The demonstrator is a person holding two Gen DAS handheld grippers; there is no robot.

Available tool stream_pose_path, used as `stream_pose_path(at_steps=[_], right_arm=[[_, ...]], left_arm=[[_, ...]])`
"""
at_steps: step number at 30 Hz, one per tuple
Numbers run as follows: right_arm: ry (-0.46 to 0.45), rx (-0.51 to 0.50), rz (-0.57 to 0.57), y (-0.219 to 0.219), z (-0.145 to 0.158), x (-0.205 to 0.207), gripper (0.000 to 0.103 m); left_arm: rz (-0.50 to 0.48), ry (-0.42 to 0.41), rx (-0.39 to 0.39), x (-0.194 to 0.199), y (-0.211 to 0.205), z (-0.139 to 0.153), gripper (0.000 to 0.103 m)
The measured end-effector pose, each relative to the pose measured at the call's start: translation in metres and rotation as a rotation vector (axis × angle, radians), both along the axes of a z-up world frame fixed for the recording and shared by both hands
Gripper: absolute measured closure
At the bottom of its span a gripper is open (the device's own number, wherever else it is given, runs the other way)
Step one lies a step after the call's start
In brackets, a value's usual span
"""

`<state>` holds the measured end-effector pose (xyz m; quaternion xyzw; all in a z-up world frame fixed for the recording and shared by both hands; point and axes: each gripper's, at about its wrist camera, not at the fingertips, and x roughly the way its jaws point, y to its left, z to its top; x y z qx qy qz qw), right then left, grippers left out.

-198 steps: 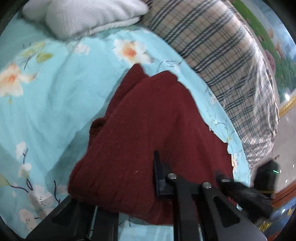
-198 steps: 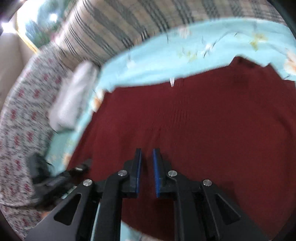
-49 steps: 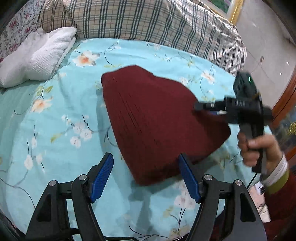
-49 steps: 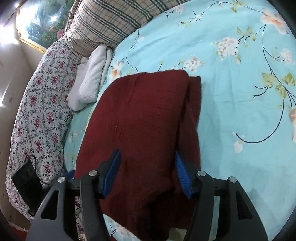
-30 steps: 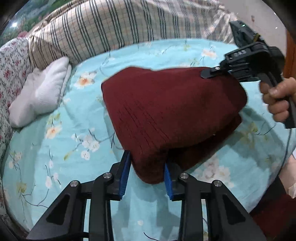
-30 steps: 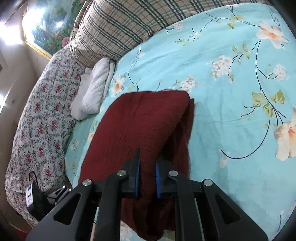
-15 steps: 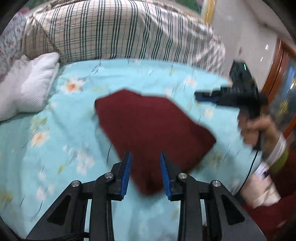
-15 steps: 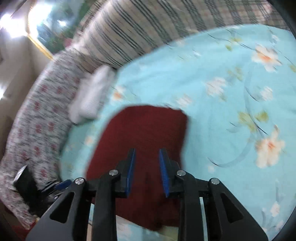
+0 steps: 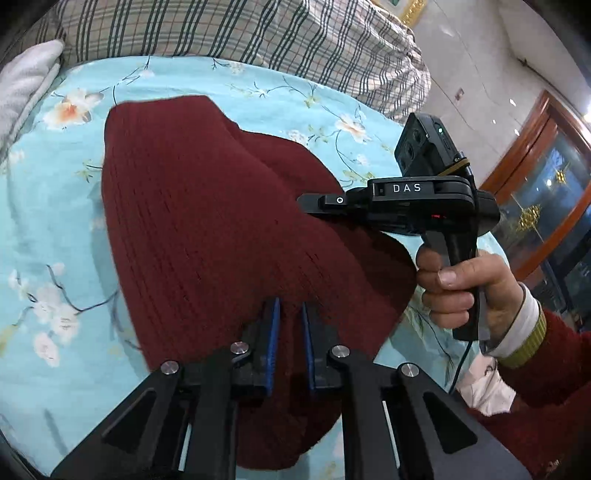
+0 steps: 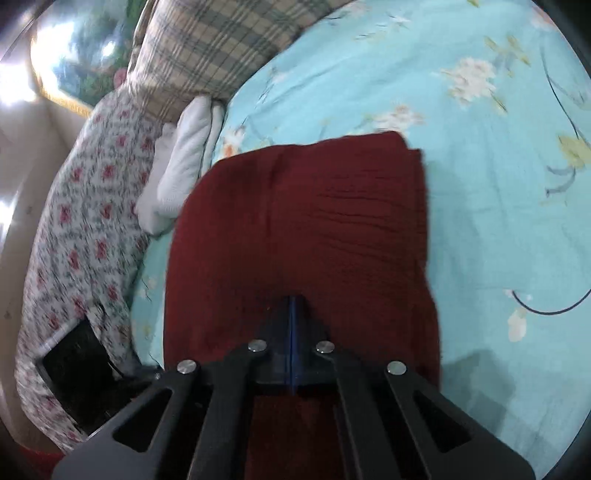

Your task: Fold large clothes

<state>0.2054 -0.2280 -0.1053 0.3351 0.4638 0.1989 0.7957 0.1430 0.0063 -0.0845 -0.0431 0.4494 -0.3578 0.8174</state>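
A folded maroon knit sweater (image 9: 207, 206) lies on the light blue flowered bedsheet (image 9: 55, 229). My left gripper (image 9: 289, 325) is at the sweater's near edge. Its jaws are closing, and the blue pads pinch a narrow ridge of the knit. In the left wrist view, a hand (image 9: 461, 288) holds my right gripper (image 9: 304, 202), whose tip rests on the sweater's top right. In the right wrist view, the right gripper (image 10: 292, 306) lies over the sweater (image 10: 303, 221). Its jaws are closing and the pads meet, with no cloth showing between them.
A plaid quilt (image 9: 221, 33) is piled at the back of the bed. A white towel (image 9: 22, 81) lies at the far left, and a rose-print cover (image 10: 85, 221) lies beside it. A wooden glass-fronted cabinet (image 9: 546, 184) stands off the bed's right side.
Both grippers have come down closer to the sweater. The left jaws have narrowed onto its near edge. The right jaws have gone from slightly apart to pad against pad.
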Motion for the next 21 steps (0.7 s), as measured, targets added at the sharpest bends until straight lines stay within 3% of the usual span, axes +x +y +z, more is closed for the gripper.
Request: stream_pose_path(at_steps=[3,7,14,17,21], right_arm=[[-0.022,-0.042,-0.006,0.001,0.003,0.000,0.103],[-0.028,-0.077,-0.008,0.005,0.010,-0.002,0.103],[-0.130,-0.164,0.092,0.029,0.058,-0.042,0.101],[-0.085,-0.300,0.097,0.032,0.045,-0.055,0.101],[-0.040,-0.226,0.052,0.015,0.018,-0.062,0.103]], left_arm=[[0.031,0.010,-0.028,0.001,0.000,-0.004,0.095],[0.036,0.000,-0.009,-0.002,0.003,0.002,0.095],[0.071,-0.084,0.036,-0.037,0.018,0.036,0.096],[0.082,-0.072,0.079,-0.045,0.020,0.026,0.097],[0.097,-0.052,0.066,-0.047,0.019,0.010,0.097]])
